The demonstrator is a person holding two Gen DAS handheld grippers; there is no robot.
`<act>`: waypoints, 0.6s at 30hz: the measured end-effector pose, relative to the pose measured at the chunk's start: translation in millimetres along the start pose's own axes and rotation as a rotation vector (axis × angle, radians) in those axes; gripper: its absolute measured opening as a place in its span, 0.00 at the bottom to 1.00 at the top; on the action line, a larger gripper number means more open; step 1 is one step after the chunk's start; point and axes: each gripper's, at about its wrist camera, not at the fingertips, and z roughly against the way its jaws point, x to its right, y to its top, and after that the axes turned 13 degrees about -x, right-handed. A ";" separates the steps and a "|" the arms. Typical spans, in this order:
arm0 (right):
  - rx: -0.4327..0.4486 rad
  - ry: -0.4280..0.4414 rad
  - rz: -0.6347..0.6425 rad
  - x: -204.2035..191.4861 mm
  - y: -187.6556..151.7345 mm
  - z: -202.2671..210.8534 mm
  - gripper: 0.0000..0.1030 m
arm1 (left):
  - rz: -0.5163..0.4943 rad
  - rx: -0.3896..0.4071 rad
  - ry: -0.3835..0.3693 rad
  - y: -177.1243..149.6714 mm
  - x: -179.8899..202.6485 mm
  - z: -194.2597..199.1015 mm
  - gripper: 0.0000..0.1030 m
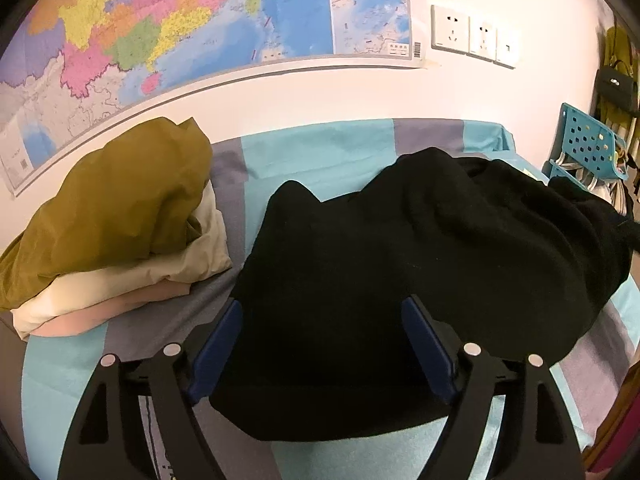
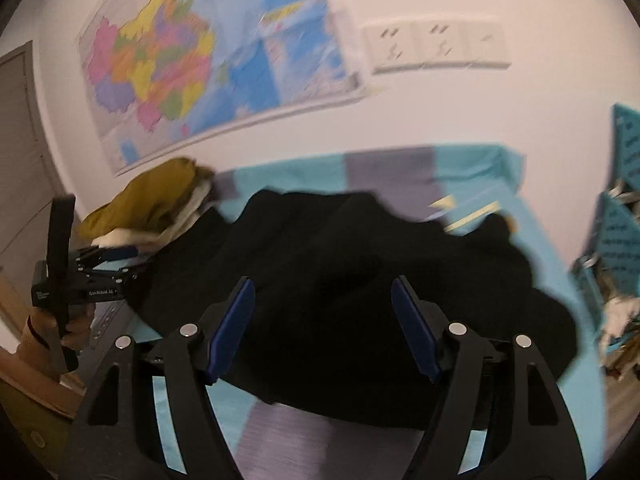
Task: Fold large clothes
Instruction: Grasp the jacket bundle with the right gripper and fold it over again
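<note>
Two grippers hover over one black garment [image 1: 400,264], both spread and holding nothing. At the bottom of the left wrist view, the left gripper [image 1: 320,344] straddles the garment's near hem; the right gripper [image 2: 322,328] does likewise in its blurred frame. Its long axis runs from lower left to upper right on the striped bedsheet [image 1: 320,148]. Folded clothes [image 1: 112,220] sit at far left.

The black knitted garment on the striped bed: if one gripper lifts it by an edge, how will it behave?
The black knitted garment lies in soft rumpled folds, so it would probably hang limp and lose its shape. Its thick, bulky heap suggests some weight, likely dragging over the teal and grey striped sheet. The fuzzy surface seems unlikely to slip.
</note>
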 end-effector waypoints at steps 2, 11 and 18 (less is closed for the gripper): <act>-0.039 -0.010 -0.004 -3.8 -1.0 -19.8 0.67 | 0.000 0.007 -0.001 -1.5 -0.3 0.1 0.77; -0.099 -0.052 -0.043 -1.1 -3.6 -38.2 0.58 | 0.066 -0.052 -0.034 -0.4 -16.6 -29.5 0.80; -0.002 -0.003 0.120 -51.0 8.5 -3.1 0.62 | 0.093 -0.023 -0.046 -4.8 -28.0 -20.1 0.79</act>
